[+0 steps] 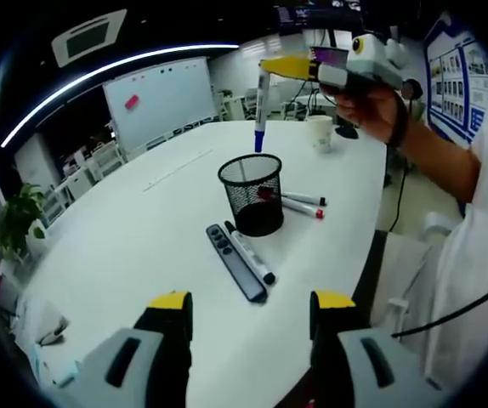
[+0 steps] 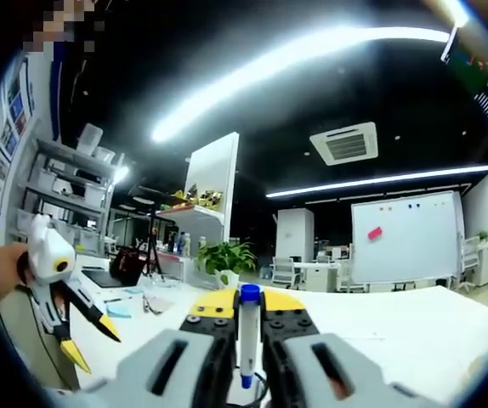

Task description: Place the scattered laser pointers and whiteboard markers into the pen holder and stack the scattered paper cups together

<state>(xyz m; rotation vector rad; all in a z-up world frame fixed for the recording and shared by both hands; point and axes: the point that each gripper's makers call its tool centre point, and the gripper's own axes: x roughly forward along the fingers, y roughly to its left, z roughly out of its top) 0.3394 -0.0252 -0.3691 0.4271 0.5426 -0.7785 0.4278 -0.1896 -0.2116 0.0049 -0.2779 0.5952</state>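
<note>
A black mesh pen holder (image 1: 252,194) stands on the white table (image 1: 142,246), with something red showing inside it. In front of it lie a black laser pointer (image 1: 235,262) and a black-capped whiteboard marker (image 1: 252,257). Two red-capped markers (image 1: 305,205) lie behind the holder. A paper cup (image 1: 320,133) stands farther back. My left gripper (image 1: 251,310) is open and empty, short of these things. My right gripper (image 1: 265,68), held in a hand, hangs above the holder. It is shut on a blue-capped marker (image 1: 261,109) that points down. In the right gripper view the marker (image 2: 246,336) stands upright between the jaws of my right gripper (image 2: 246,306), and my left gripper (image 2: 91,344) is at the left.
A person's arm and white shirt (image 1: 473,212) fill the right side by the table's edge. A whiteboard (image 1: 159,98) and chairs stand beyond the table, a plant (image 1: 19,217) at the left. A laptop (image 2: 112,276) and papers lie on a far desk.
</note>
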